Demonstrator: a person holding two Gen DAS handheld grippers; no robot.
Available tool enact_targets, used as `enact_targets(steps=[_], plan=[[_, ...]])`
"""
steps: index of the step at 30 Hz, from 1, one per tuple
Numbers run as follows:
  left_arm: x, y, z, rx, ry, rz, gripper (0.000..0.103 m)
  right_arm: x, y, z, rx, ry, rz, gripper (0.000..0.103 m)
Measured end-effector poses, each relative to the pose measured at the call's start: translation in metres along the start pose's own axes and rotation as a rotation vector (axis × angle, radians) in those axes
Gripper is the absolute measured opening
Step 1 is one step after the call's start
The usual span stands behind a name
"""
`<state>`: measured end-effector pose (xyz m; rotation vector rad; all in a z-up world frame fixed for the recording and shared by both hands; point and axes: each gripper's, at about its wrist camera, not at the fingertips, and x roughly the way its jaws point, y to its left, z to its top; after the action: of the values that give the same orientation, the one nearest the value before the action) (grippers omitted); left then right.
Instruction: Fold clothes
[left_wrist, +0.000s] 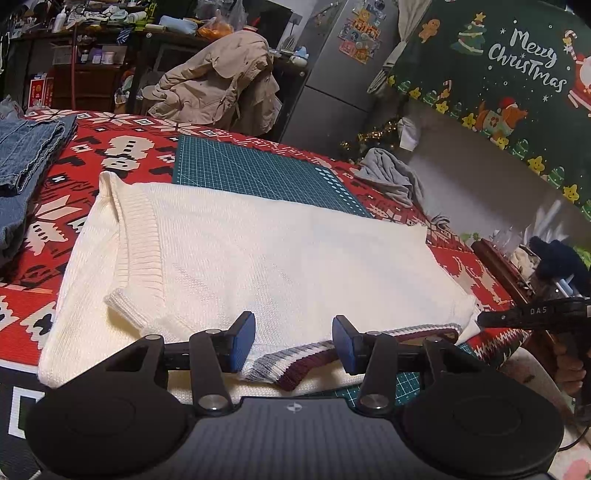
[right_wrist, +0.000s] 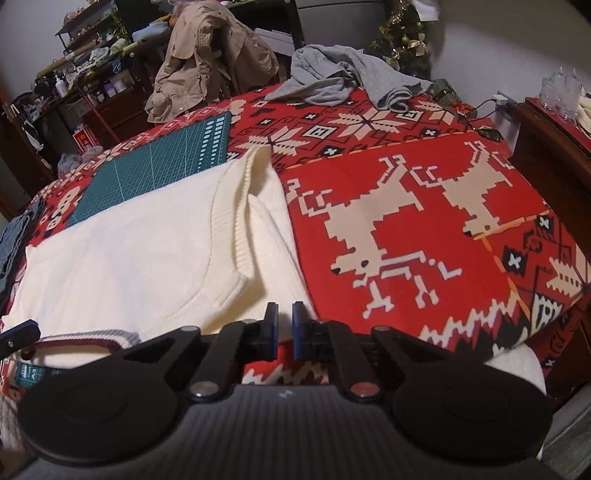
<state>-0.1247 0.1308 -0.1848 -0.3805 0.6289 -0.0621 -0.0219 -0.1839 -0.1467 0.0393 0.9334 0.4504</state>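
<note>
A white knit sweater (left_wrist: 258, 251) (right_wrist: 129, 258) lies flat on the red patterned cloth (right_wrist: 406, 177). Its maroon and grey striped band (left_wrist: 295, 354) (right_wrist: 92, 338) is at the near edge. My left gripper (left_wrist: 293, 341) stands open just above that band, blue pads well apart, neither pressing on it. Its tip shows at the left of the right wrist view (right_wrist: 18, 332). My right gripper (right_wrist: 284, 325) is at the sweater's right edge, pads almost together with a sliver of white knit between them. From the left wrist view its tip (left_wrist: 482, 318) meets the sweater's near right corner.
Folded jeans (left_wrist: 26, 155) lie far left and a green cutting mat (left_wrist: 258, 170) lies behind the sweater. A crumpled grey garment (right_wrist: 351, 74) sits at the far edge. A beige jacket (left_wrist: 221, 81) hangs on a chair beyond, and a wooden side table (right_wrist: 546, 147) stands right.
</note>
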Motion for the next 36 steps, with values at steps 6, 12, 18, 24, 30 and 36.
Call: enact_targets(steps=[6,12,18,24,30,36], plan=[[0.0,-0.001,-0.001,0.005,0.001,0.002,0.045,0.005,0.007,0.016,0.008,-0.016,0.026,0.01],[-0.001,-0.001,-0.001,0.007,0.001,0.003,0.046,0.032,0.01,0.037,0.048,-0.009,0.045,0.01],[-0.001,0.0,-0.001,0.005,0.001,0.001,0.046,0.028,0.001,0.027,0.061,0.014,0.04,0.006],[-0.001,0.001,0.0,-0.003,0.0,-0.005,0.046,-0.001,-0.012,-0.001,0.078,0.043,0.053,0.008],[0.0,0.0,0.0,0.004,0.0,0.0,0.046,-0.028,-0.006,-0.003,0.043,0.003,0.045,0.029],[0.0,-0.002,0.0,0.012,-0.001,0.007,0.046,-0.047,0.04,0.003,-0.163,-0.089,0.057,0.089]])
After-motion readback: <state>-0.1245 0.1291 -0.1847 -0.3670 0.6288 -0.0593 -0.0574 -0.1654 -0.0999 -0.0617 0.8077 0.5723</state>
